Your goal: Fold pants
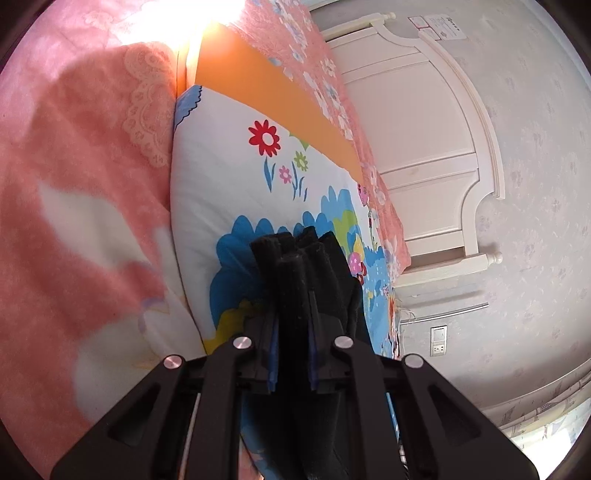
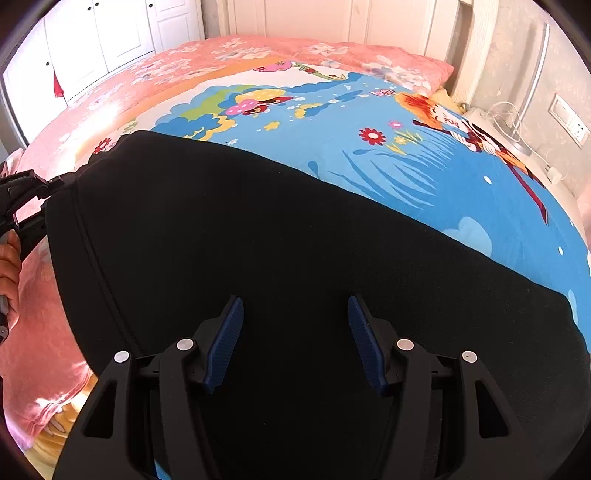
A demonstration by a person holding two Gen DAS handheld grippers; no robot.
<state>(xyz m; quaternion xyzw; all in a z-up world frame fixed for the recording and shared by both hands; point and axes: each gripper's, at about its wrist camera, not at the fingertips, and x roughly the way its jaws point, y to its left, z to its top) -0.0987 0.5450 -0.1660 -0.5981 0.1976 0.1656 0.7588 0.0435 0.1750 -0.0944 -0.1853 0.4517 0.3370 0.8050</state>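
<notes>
The black pants (image 2: pixel 258 240) lie spread flat across the cartoon-print bedsheet (image 2: pixel 424 177). My right gripper (image 2: pixel 295 314) is open and empty, its blue-padded fingers (image 2: pixel 229 343) hovering just above the middle of the fabric. My left gripper (image 1: pixel 293 321) is shut on a bunched edge of the pants (image 1: pixel 295 266), which stick up between its fingers. The left gripper also shows at the far left of the right wrist view (image 2: pixel 22 199), holding the pants' left edge, with the person's hand behind it.
A pink floral quilt (image 2: pixel 48 332) lies along the left side of the bed and a pink pillow (image 2: pixel 388 62) at the far end. A white headboard (image 1: pixel 424 129) and wall socket (image 1: pixel 438 339) stand beyond the bed. White wardrobe doors (image 2: pixel 110 33) are at the back.
</notes>
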